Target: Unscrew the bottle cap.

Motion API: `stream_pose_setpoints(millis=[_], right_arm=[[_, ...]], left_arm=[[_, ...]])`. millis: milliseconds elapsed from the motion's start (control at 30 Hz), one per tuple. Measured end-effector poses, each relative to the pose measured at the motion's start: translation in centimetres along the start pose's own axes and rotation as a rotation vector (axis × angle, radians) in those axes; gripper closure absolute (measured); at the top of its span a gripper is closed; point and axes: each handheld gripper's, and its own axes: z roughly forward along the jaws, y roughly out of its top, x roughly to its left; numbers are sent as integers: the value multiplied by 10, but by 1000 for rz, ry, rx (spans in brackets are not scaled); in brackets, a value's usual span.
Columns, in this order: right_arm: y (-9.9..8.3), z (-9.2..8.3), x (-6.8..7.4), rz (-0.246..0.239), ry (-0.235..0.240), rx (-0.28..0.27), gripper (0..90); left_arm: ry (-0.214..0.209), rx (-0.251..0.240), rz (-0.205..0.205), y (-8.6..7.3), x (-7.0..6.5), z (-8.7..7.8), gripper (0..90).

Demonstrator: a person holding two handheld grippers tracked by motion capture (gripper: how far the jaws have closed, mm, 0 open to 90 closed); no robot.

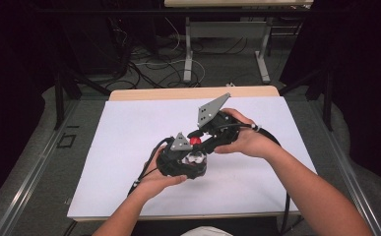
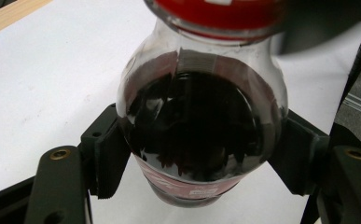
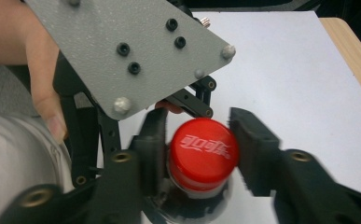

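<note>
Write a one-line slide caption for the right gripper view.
Right gripper brackets the red cap of a cola bottle while the left gripper clamps its body.

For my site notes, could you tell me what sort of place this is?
Probably a lab recording station: a white-covered table, loose cables on the floor behind it, and dark curtains at the sides.

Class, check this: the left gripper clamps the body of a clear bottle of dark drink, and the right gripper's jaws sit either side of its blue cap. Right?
Not quite. The screw cap is red, not blue, as the right gripper view shows. The rest stands: the left gripper clamps the clear bottle of dark drink, and the right gripper has its jaws around the cap.
</note>
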Motion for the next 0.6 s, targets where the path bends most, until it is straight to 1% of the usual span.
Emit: stream_pose_setpoints(millis=[33, 67, 100, 133, 167, 200, 233, 267, 300, 367, 400, 433, 467, 500, 533, 567, 600], right_arm=[[0, 1, 0, -15, -22, -5, 500], [0, 1, 2, -4, -39, 2, 492], [0, 1, 3, -2, -59, -1, 482], [0, 0, 5, 20, -69, -3, 463], [-1, 1, 7, 31, -87, -11, 454], [-2, 1, 7, 30, -97, -9, 450], [-2, 0, 9, 40, -116, -6, 447], [-4, 0, 10, 51, -146, -20, 447], [-4, 0, 11, 60, -163, -17, 447], [-6, 0, 14, 89, -195, -33, 449], [-7, -1, 15, 93, -211, -49, 452], [-7, -1, 17, 110, -227, -54, 459], [-8, -2, 17, 97, -241, -60, 465], [-8, -1, 18, 94, -248, -62, 468], [-9, -1, 18, 101, -247, -69, 479], [-9, 0, 19, 112, -245, -64, 490], [-10, 2, 19, 112, -247, -75, 498]], left_arm=[[2, 0, -3, 0, 1, 0, 300], [5, -1, -18, 0, 0, 0, 300], [9, -7, -18, 0, 1, 0, 301], [13, -3, -23, 0, 2, -1, 300], [20, -3, -31, -1, 3, -2, 300], [24, -4, -33, -1, 4, -2, 300], [34, -5, -37, -1, 5, -2, 300], [42, -5, -45, -1, 6, -2, 300], [43, 2, -56, -1, 6, -3, 300], [47, -2, -75, -2, 8, -2, 300], [55, 0, -75, -2, 8, -2, 300], [64, -11, -80, -2, 8, -1, 300], [67, -6, -84, -2, 8, -1, 300], [69, -6, -82, -2, 8, -1, 300], [70, -6, -80, -2, 8, 0, 300], [72, -4, -78, -2, 7, 0, 300], [73, -5, -77, -2, 7, 0, 300]])
